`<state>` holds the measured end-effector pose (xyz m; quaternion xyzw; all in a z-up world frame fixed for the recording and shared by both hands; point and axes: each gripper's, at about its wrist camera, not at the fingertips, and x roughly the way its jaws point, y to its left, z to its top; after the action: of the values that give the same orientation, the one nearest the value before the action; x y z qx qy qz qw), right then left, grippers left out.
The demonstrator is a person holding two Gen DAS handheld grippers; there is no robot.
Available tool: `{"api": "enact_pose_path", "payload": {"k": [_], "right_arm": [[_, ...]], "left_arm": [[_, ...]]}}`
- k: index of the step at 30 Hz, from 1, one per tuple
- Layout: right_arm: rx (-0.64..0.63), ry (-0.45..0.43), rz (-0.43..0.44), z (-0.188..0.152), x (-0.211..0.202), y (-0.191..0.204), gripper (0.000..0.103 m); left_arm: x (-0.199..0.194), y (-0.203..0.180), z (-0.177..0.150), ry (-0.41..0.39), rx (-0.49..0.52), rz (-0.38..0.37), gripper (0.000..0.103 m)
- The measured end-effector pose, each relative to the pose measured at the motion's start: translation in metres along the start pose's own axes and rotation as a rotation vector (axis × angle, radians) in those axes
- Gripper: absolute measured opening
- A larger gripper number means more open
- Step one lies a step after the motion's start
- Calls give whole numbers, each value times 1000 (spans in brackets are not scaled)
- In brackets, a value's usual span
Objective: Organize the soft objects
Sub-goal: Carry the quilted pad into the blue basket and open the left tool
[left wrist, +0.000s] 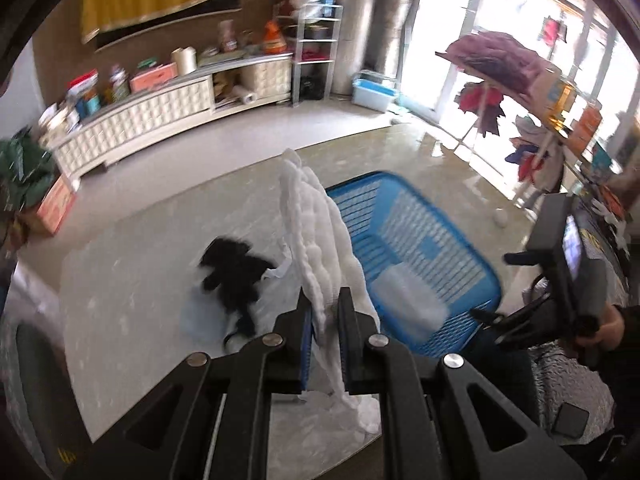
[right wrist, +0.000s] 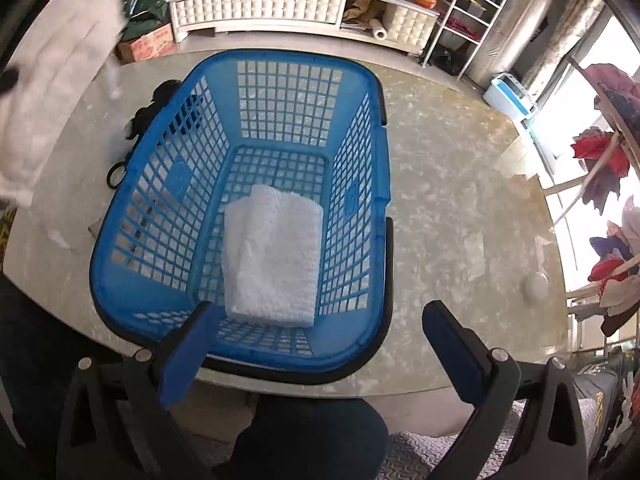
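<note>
My left gripper (left wrist: 325,300) is shut on a white towel (left wrist: 316,216), which hangs lifted above the marble table (left wrist: 132,280) just left of the blue basket (left wrist: 460,248). That towel shows blurred at the left edge (right wrist: 52,80) of the right wrist view. A folded white towel (right wrist: 272,256) lies on the floor of the blue basket (right wrist: 372,184). A black plush toy (left wrist: 236,276) lies on the table left of the basket. My right gripper (right wrist: 320,316) is open over the basket's near rim, nothing between its fingers. It shows at the right (left wrist: 560,280) in the left wrist view.
Clear plastic wrap (left wrist: 204,316) lies under the black toy. A small white round object (right wrist: 536,286) sits on the table right of the basket. A white low cabinet (right wrist: 260,10) with clutter stands beyond the table. A rack of coloured clothes (left wrist: 496,72) is at the right.
</note>
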<state>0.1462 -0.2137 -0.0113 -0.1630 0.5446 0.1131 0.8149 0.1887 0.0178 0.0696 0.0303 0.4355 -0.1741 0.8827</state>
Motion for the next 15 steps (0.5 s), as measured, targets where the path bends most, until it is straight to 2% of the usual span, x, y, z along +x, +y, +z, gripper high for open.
{"api": "enact_pose_path", "payload": {"k": [7, 12, 15], "right_arm": [[51, -6, 64, 1, -10, -23, 102], [83, -5, 77, 3, -9, -36, 102], [90, -1, 78, 3, -6, -42, 102]], "left_arm": [[21, -45, 51, -1, 146, -58, 10], [47, -68, 74, 28, 225, -85, 10], [64, -77, 77, 60, 267, -104, 10]]}}
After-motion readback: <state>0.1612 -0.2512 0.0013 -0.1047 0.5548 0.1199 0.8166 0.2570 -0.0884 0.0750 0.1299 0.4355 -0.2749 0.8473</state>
